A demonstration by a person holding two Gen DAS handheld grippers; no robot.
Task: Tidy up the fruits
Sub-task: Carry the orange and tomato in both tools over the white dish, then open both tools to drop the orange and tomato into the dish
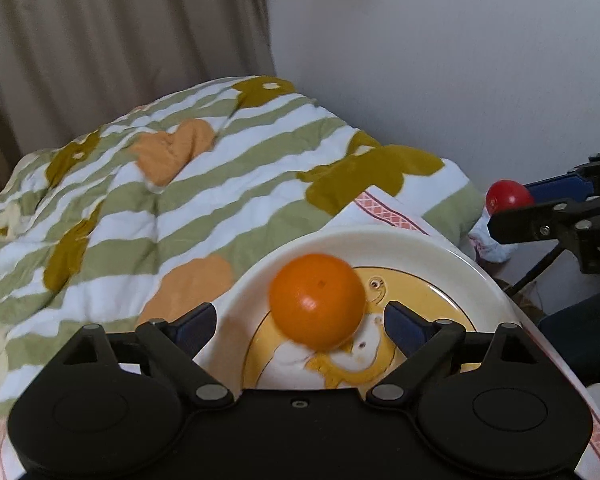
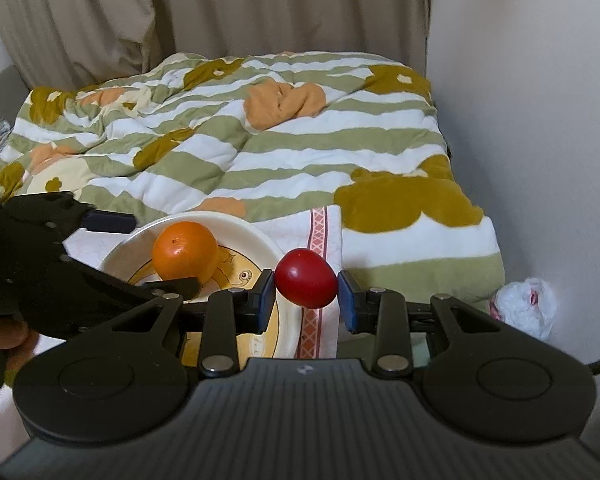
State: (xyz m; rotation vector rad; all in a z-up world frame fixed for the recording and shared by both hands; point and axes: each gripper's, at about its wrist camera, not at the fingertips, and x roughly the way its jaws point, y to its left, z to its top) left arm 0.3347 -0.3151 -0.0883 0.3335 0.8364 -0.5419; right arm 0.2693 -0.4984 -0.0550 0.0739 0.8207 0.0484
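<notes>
Two views, and I start with the biggest thing in both: the bed, covered by a quilt (image 2: 260, 152) striped green and white with orange and olive patches. Behind it hangs a beige curtain (image 2: 220, 12), and a white wall (image 1: 460, 60) runs along the right. From my right wrist camera I see a crumpled white bag (image 2: 526, 306) in the corner by the wall, which shows only as a scrap in the left view.

On the near edge of the bed lies a white cloth (image 2: 320, 236) with a pink patterned stripe, and on it sits a cream plate (image 1: 440, 252) with a yellow cartoon picture in its middle.

My left gripper (image 1: 300, 320) has its jaws spread wide over the plate, and the orange (image 1: 318, 300) lies between them touching neither. It looks blurred in the left view; the right view shows it sharply, resting on the plate's far side (image 2: 184, 250).

My right gripper (image 2: 306, 292) has the red fruit (image 2: 306, 278) between its blue pads. The left pad touches it; a thin gap shows at the right pad, so I cannot tell whether the grip is firm. It hangs above the plate's right rim and the cloth. The left view catches this fruit (image 1: 508, 196) only at its far right edge.
</notes>
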